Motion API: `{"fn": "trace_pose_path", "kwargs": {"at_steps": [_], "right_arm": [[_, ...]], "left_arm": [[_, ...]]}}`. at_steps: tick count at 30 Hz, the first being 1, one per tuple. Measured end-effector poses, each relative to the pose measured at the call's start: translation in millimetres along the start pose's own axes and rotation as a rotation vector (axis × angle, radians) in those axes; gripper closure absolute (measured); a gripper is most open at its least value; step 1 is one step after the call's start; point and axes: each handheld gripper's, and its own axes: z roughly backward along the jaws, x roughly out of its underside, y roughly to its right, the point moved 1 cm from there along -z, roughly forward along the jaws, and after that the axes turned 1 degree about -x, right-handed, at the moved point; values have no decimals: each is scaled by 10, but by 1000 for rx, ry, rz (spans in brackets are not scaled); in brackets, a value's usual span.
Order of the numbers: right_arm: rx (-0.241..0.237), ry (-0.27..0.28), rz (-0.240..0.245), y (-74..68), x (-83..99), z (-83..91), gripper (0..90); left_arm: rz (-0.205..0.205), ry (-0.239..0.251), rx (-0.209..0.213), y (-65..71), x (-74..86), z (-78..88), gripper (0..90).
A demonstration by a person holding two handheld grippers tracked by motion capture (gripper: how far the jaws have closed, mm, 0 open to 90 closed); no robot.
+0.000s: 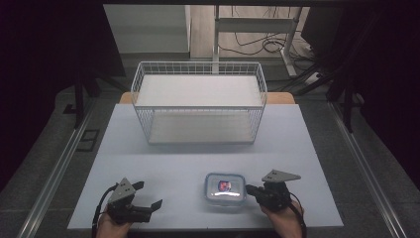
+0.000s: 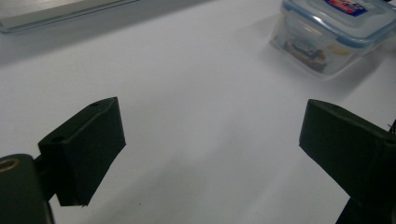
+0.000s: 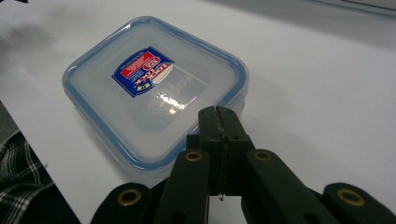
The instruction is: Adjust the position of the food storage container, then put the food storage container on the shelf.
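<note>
Both sets of fingers matter: my right gripper (image 3: 218, 112), pinched shut empty, nudges the food box (image 3: 154, 88) toward nine o'clock; my left gripper (image 1: 148, 194) waits spread wide.

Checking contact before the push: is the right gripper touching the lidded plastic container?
Cannot tell. In the right gripper view the shut right gripper overlaps the container rim, hiding any gap.

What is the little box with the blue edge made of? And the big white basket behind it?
The box looks like clear, glossy plastic: light glints off its lid, you can see through its walls, and a blue seal rims the lid. The basket looks like thin metal wire coated white, judging by its fine open grid; plastic cannot be ruled out. It stands on the matte white table.
</note>
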Motion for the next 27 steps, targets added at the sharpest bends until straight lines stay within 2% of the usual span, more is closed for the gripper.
{"fn": "trace_pose_path", "kwargs": {"at_steps": [10, 13, 19, 22, 27], "right_arm": [[-64, 0, 19, -168, -181, -299, 897], [-71, -7, 33, -173, -206, -324, 880], [-22, 19, 57, -126, -161, -160, 682], [-6, 4, 74, -80, -85, -111, 551], [-8, -7, 66, -31, -31, -86, 384]], "left_arm": [[-28, -6, 29, 67, -16, -27, 64], [-27, -19, 40, 84, -20, -27, 69], [-35, -43, 32, 107, -18, -25, 80], [-28, -54, 25, 102, -14, -32, 79], [-13, -55, 32, 92, -37, -44, 61]]}}
